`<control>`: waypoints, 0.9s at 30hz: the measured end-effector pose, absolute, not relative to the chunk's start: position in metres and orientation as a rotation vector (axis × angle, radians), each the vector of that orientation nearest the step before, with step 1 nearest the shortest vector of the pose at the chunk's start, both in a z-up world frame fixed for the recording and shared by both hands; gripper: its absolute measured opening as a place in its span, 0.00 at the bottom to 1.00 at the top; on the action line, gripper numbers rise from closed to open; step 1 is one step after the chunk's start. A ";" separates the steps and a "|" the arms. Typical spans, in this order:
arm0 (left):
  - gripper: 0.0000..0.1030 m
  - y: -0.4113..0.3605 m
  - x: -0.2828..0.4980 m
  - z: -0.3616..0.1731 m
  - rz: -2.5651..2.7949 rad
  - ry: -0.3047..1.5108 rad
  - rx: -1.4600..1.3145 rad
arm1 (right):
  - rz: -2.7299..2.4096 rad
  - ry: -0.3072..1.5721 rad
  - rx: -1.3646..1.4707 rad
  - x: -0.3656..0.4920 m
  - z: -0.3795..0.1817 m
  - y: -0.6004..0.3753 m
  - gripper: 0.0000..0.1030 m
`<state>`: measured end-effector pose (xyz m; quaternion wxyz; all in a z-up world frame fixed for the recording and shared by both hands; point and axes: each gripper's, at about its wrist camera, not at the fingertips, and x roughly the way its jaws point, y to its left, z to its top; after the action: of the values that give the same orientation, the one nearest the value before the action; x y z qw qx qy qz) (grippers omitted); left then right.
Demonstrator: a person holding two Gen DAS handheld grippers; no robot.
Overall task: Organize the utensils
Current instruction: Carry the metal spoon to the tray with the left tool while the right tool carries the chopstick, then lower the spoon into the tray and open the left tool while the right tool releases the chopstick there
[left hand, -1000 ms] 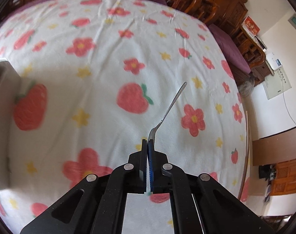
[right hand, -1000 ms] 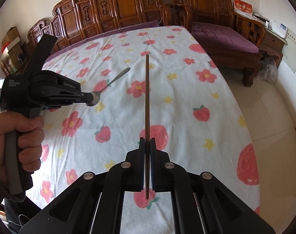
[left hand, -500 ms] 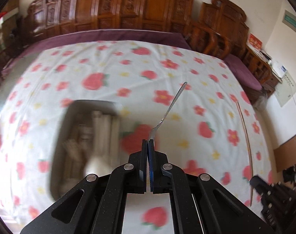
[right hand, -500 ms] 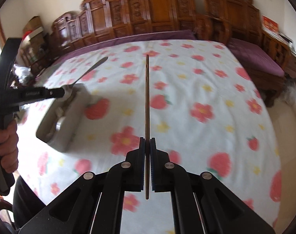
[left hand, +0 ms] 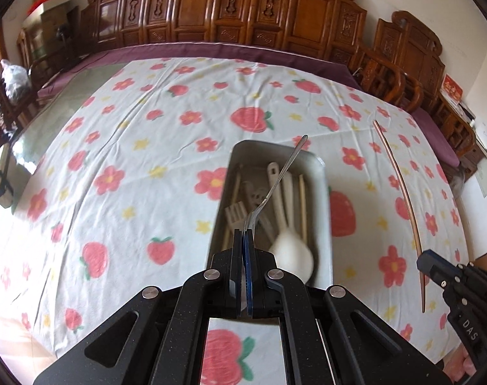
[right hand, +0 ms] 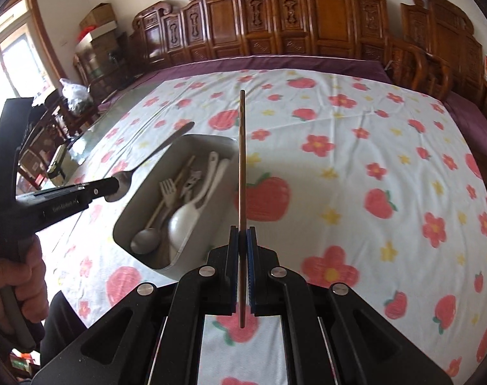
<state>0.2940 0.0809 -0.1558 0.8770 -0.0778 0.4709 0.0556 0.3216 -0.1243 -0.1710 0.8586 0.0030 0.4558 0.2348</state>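
Open-topped tray (left hand: 320, 173) lies directly below the left gripper (left hand: 243, 234); its floor is crowded with white spoons (left hand: 291, 250), forks and sticks. To that gripper's right, the right gripper (right hand: 242, 234) and its long chopstick (right hand: 242, 160) bar sideways passage. Flowered cloth (left hand: 115, 160) ahead and left lies bare. Carved wooden benches (right hand: 275, 25) wall the far edge.

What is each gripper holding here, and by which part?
The left gripper is shut on a metal spoon, clamped at the bowl end, handle pointing away. The right gripper is shut on a brown chopstick, clamped near one end.
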 end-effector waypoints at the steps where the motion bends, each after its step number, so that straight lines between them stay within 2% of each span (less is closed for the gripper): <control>1: 0.01 0.083 0.292 -0.157 0.119 0.983 -0.165 | 0.499 0.959 0.004 0.322 -0.170 -0.120 0.06; 16: 0.01 0.084 0.298 -0.187 0.107 1.052 -0.209 | 0.564 1.013 -0.005 0.316 -0.177 -0.083 0.06; 27: 0.02 0.104 0.283 -0.172 0.087 1.010 -0.184 | 0.598 1.049 0.019 0.322 -0.184 -0.059 0.06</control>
<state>0.2830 0.1040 -0.1718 0.8702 -0.0879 0.4830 0.0414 0.3223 -0.0592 -0.1836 0.8231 0.0088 0.4933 0.2811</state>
